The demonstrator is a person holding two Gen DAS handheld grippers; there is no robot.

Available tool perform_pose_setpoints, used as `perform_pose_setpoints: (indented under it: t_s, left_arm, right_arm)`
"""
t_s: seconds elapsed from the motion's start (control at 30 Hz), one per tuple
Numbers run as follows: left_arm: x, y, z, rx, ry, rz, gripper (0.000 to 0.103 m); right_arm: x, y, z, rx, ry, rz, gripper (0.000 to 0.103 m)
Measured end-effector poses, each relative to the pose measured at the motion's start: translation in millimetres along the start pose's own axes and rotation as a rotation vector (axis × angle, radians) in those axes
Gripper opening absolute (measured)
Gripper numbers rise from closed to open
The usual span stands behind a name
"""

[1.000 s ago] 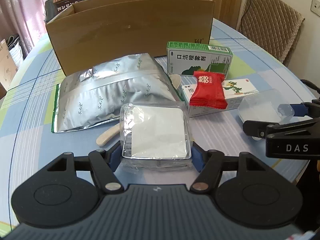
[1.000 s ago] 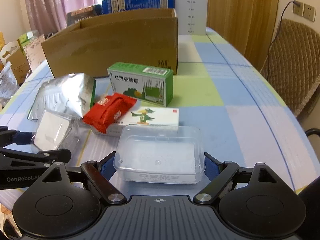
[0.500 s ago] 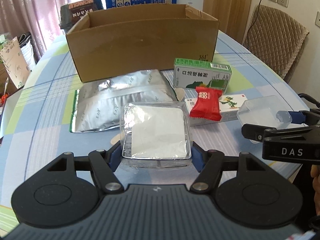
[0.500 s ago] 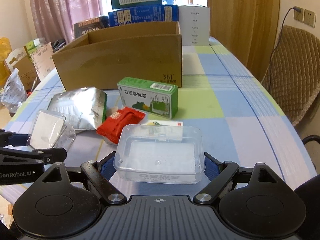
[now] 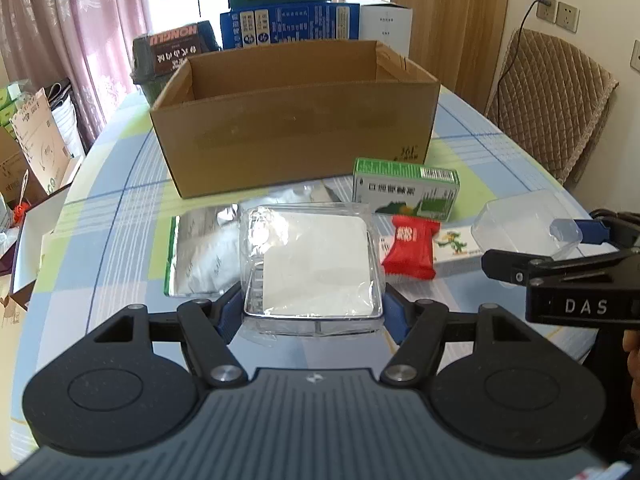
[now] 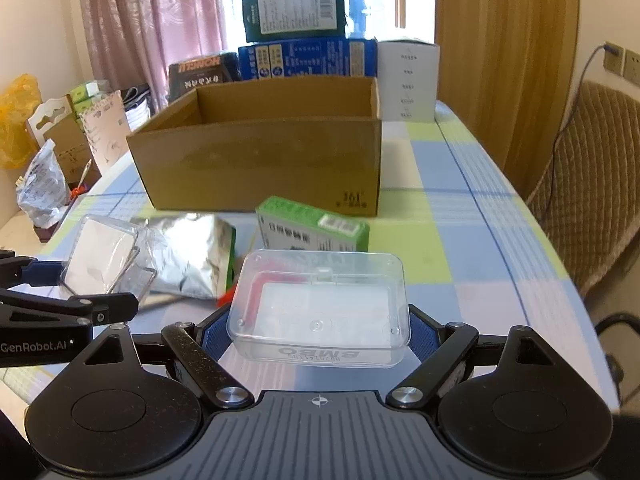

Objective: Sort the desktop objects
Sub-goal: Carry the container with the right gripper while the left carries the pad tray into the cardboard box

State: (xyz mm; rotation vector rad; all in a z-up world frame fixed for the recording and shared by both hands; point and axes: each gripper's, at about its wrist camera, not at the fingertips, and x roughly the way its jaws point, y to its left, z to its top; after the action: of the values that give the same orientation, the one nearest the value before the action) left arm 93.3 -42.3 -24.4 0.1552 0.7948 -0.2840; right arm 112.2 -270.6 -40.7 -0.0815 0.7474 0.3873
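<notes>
I am holding a wrapped square case in my left hand-held gripper and a clear plastic box in my right hand-held gripper, both clamped and off the table. The cardboard box is sitting open at twelve o'clock, so I am planning to clear its near wall before releasing either.

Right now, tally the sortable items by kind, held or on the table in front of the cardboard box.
Clear plastic cases: 2
Foil pouches: 1
Cartons: 2
Red packets: 1
Total: 6
</notes>
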Motion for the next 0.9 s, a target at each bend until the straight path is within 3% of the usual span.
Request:
perform_pose_setpoints:
  t_s: [0.23, 0.47, 0.67, 0.9]
  left_arm:
    - [0.2, 4.0, 28.6, 0.024, -0.026, 0.007, 0.065]
    - [5.4, 20.1, 86.8, 0.027, -0.075, 0.001, 0.065]
    - [23.9, 38.2, 143.8, 0.03, -0.109, 0.008, 0.065]
    - [65.0, 62.1, 196.5, 0.022, -0.102, 0.007, 0.065]
  right_arm:
    - [1.5, 0.9, 47.8, -0.05, -0.027, 0.018, 0.084]
    - [12.7, 1.2, 119.8, -0.093, -0.087, 0.035, 0.084]
    - [41.8, -5.4, 172.9, -0.078, -0.09, 0.053, 0.084]
    - [91.6, -12.0, 211.1, -0.06, -0.053, 0.069, 0.084]
